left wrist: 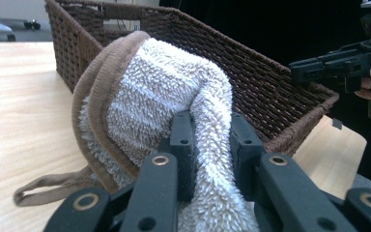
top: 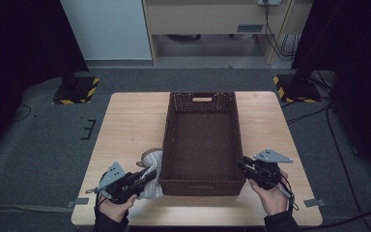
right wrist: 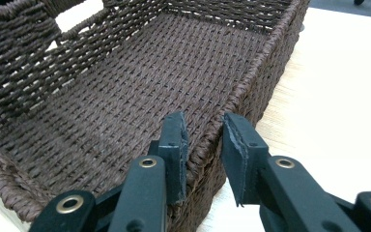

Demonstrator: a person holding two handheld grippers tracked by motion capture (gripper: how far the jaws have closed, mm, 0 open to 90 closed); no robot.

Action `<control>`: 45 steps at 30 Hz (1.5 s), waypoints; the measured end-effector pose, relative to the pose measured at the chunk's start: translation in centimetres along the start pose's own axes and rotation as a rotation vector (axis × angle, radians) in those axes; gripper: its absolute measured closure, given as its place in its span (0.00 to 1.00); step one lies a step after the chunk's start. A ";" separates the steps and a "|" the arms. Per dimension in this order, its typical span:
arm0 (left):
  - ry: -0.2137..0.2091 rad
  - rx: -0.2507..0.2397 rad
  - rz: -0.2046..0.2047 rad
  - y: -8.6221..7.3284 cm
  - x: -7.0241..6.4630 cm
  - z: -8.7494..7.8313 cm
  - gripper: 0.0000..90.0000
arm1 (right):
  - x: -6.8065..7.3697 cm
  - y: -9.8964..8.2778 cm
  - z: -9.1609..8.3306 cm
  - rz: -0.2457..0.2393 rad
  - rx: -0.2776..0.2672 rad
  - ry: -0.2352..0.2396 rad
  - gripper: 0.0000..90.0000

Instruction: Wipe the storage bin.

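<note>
A fluffy white towel (top: 153, 159) with brown trim and a brown loop lies on the table against the left wall of a dark brown wicker basket (top: 202, 95). My left gripper (top: 149, 175) is shut on it, and in the left gripper view a fold of the towel (left wrist: 149, 87) is pinched between the two jaws (left wrist: 210, 121). My right gripper (top: 241, 163) is at the basket's near right corner. In the right gripper view its jaws (right wrist: 204, 128) straddle the basket's wall (right wrist: 251, 82), one inside and one outside, closed on the rim. The basket's floor is bare.
The basket (left wrist: 270, 87) stands in the middle of a light wooden table (top: 130, 121). The right gripper (left wrist: 314, 67) shows beyond it in the left gripper view. Black stands with striped bases (top: 77, 89) sit on the floor behind the table.
</note>
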State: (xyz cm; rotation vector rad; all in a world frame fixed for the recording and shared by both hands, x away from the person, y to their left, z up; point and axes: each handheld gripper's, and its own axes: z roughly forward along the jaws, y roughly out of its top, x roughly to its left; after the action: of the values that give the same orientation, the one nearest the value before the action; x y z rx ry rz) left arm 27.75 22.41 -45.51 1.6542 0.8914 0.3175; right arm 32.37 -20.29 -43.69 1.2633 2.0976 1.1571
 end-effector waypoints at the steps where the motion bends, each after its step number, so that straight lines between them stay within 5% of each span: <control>1: 0.005 0.007 0.005 -0.3 -0.2 -0.2 0.83 | 0.0 -0.1 0.0 -0.002 -0.003 0.003 0.79; 6: 0.021 0.089 0.021 -2.2 -1.0 -0.6 0.83 | 0.0 -0.3 -0.1 0.011 -0.013 0.009 0.79; 17: 0.074 0.275 0.061 -4.5 -0.9 1.6 0.82 | -0.1 -0.4 -0.2 0.008 -0.016 0.015 0.78; 22: 0.080 0.250 0.043 -4.2 -0.9 1.2 0.83 | -0.2 -0.4 -0.1 0.008 -0.020 0.019 0.78; 26: 0.068 0.129 -0.009 -2.7 -0.7 -0.1 0.83 | -0.2 -0.4 -0.1 0.007 -0.021 0.024 0.77; 30: 0.043 0.014 -0.002 -0.9 -1.3 -1.4 0.83 | -0.3 -0.4 -0.1 0.006 -0.021 0.025 0.77; 37: 0.059 0.084 0.015 -1.8 -1.7 -0.8 0.82 | -0.2 -0.4 -0.1 0.006 -0.019 0.026 0.77; 42: 0.086 0.226 0.027 -3.5 -1.7 0.6 0.82 | -0.2 -0.4 -0.1 0.003 -0.020 0.025 0.77; 45: 0.099 0.262 0.037 -3.9 -1.7 1.1 0.82 | -0.2 -0.4 -0.1 0.005 -0.019 0.026 0.77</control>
State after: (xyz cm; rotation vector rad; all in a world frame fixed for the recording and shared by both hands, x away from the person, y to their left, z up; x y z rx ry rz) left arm 25.80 20.61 -49.04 1.9113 1.0114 0.3202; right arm 32.19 -20.65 -43.97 1.2514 2.0984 1.1989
